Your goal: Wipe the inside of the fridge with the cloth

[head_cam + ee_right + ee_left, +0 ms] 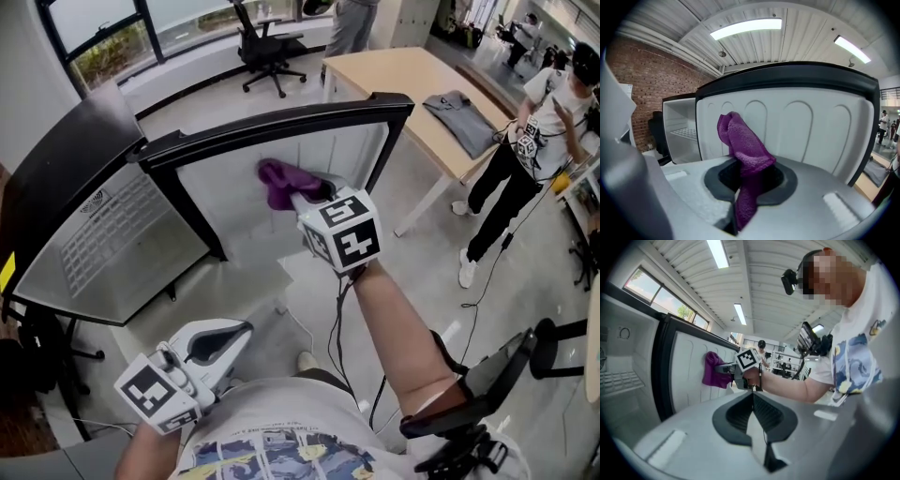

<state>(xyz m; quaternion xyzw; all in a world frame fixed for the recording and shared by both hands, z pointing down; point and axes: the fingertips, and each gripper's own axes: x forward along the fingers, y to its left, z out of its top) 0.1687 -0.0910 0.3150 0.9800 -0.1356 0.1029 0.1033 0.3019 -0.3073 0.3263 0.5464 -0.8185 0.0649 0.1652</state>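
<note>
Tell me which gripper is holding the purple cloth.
The right gripper, shut on the purple cloth; the left gripper is shut on nothing.

A purple terry cloth [746, 152], bunched and folded over, is pinched between the jaws of the right gripper [300, 194], with one loose end hanging below them. It is held up at the ribbed white inner panel of the black fridge [58, 173]'s open door [323, 155]. Beside the door, the fridge's white compartment and wire shelf [103, 234] stand exposed.

Grey left gripper [242, 330] and right gripper [305, 193] carry black-and-white marker cubes [342, 236].
</note>
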